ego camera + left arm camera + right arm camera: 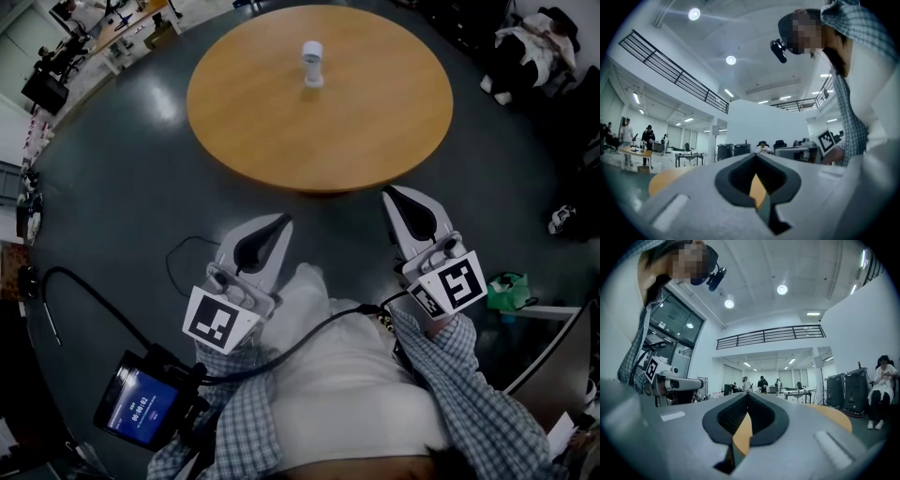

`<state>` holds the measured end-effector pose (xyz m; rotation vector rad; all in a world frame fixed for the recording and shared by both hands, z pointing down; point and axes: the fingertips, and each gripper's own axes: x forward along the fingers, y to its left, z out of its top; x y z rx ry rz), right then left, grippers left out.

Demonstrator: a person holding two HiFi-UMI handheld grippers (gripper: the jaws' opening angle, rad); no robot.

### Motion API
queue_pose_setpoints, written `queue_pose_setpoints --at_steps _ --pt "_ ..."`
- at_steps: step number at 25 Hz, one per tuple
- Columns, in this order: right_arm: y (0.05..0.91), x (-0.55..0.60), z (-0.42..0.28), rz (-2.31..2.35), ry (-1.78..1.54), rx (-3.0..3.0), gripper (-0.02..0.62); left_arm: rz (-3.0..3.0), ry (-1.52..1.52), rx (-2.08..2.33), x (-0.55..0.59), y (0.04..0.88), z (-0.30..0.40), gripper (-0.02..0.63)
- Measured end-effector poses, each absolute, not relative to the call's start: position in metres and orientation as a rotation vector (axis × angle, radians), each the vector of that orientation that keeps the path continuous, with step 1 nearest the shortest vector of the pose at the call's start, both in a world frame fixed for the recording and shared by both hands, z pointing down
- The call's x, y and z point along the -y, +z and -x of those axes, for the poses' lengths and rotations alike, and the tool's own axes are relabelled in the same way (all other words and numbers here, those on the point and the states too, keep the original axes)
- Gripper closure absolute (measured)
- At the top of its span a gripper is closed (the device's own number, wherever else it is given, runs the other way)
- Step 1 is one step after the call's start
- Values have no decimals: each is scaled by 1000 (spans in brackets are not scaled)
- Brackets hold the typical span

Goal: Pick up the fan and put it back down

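Observation:
A small white fan [312,64] stands upright on the round wooden table [375,122], toward its far side. My left gripper [284,221] is shut and empty, held over the dark floor short of the table's near edge. My right gripper [391,195] is shut and empty too, with its tip just at the table's near edge. Both are far from the fan. In the left gripper view the shut gripper [756,155] points level across the room, with a strip of the table [663,179] behind it. The right gripper view shows that shut gripper [747,394] and the table [834,415] too.
Dark floor [122,178] surrounds the table. A black cable [75,281] loops at lower left toward a device with a blue screen [141,405]. A green bag [506,291] lies at right. Desks and people [762,383] are far off in the hall.

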<state>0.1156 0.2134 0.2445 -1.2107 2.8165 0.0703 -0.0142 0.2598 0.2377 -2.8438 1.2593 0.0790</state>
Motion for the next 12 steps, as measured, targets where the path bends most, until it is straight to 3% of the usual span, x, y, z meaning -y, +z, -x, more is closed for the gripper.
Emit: queue_pose_setpoints --at_steps 12 --pt "245 -173 -120 1278 79 -2812 592 2892 103 -1221 -208 247 12 607"
